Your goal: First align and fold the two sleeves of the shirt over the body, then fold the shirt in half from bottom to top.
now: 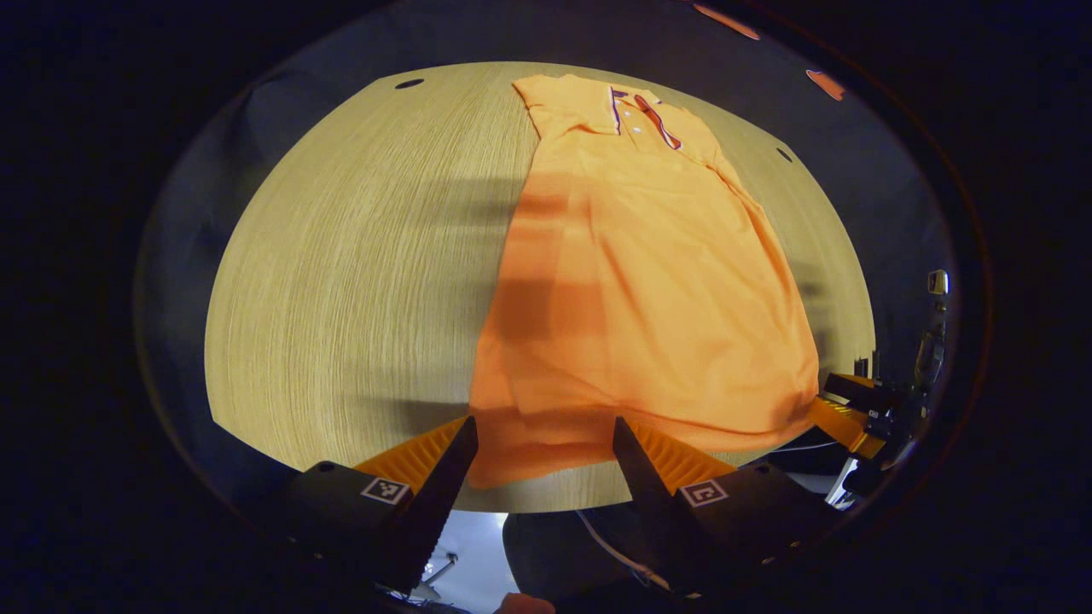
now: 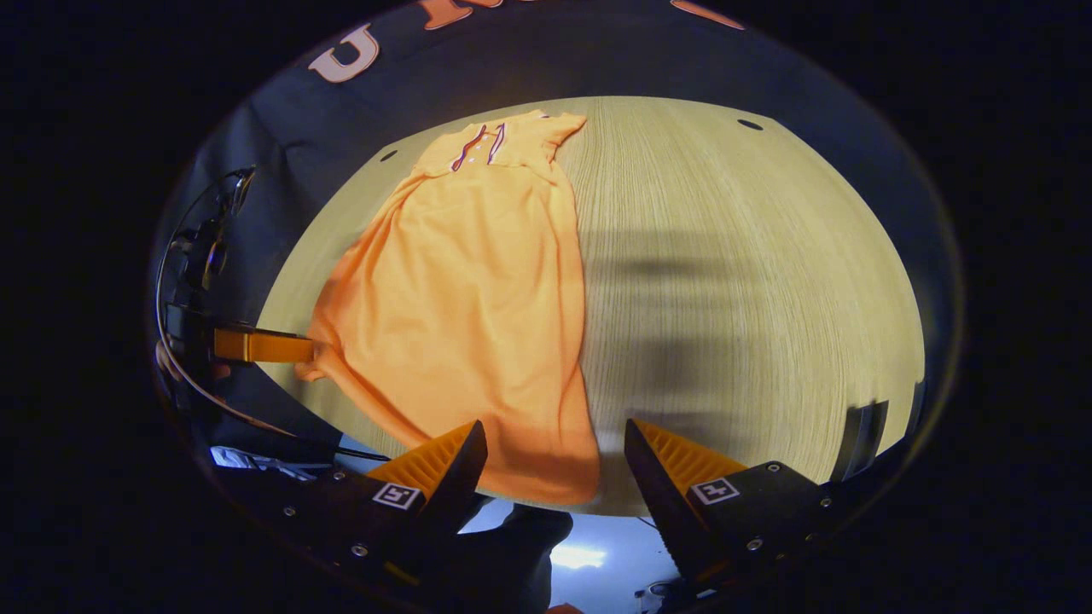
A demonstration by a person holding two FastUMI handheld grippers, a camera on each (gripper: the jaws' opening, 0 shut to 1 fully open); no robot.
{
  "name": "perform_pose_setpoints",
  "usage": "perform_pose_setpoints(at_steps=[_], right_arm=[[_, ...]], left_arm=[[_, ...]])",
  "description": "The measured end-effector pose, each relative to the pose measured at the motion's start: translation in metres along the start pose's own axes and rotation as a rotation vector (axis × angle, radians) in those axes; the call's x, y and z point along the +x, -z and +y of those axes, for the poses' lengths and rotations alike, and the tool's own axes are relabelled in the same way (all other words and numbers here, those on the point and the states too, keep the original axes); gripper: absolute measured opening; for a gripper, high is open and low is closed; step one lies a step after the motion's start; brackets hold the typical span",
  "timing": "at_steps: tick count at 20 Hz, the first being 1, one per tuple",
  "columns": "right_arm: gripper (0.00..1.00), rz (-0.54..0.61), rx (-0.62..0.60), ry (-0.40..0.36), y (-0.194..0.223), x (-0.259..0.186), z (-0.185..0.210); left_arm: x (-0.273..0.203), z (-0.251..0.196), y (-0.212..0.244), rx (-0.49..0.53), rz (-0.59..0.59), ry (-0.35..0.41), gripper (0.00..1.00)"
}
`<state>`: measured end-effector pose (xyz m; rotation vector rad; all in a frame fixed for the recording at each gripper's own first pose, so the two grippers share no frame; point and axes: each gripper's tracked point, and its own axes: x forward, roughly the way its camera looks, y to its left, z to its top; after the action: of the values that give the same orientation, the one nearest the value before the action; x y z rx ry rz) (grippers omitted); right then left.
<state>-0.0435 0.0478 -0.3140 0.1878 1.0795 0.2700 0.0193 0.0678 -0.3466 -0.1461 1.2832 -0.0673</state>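
Shirt (image 1: 631, 281) lies flat on table (image 1: 358, 281), sleeves look already folded in, long axis running from hem at 6 o'clock to collar (image 1: 644, 115) at 12. Left gripper (image 1: 543, 443) fingers apart, straddling hem's left corner, not clamped. Right gripper (image 2: 553, 448) also open, at hem's right corner. Both grippers equally near hem; next move, by my read: pinch both corners, carry toward 12 o'clock

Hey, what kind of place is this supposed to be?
Probably a recording booth set up for folding practice, not a home: a bare wooden table with one orange shirt laid flat, and black cloth hung behind it.
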Motion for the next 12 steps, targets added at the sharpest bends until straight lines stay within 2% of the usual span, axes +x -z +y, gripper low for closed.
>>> perform_pose_setpoints(at_steps=[3,6,8,9,10,11,12], right_arm=[[0.99,0.022,-0.019,0.000,0.009,0.007,0.006],[0.99,-0.002,-0.069,0.025,0.007,0.007,0.007],[0.99,-0.036,-0.112,0.062,0.006,0.012,0.007],[0.99,-0.052,-0.141,0.097,0.007,0.013,0.006],[0.94,-0.067,-0.177,0.129,0.007,0.016,0.005],[0.91,-0.075,-0.202,0.123,0.007,0.017,0.011],[0.82,-0.086,-0.202,0.117,0.008,0.017,0.014]], left_arm=[[0.007,0.004,0.014,-0.008,0.026,-0.014,0.99],[0.008,0.008,0.017,0.034,-0.005,-0.048,0.96],[0.010,0.010,0.020,0.143,-0.048,-0.109,0.96],[0.010,0.009,0.016,0.222,-0.113,-0.104,0.96],[0.011,0.008,0.014,0.244,-0.149,-0.087,0.98],[0.011,0.009,0.014,0.208,-0.171,-0.082,0.96],[0.010,0.013,0.011,0.172,-0.203,-0.086,0.98]])
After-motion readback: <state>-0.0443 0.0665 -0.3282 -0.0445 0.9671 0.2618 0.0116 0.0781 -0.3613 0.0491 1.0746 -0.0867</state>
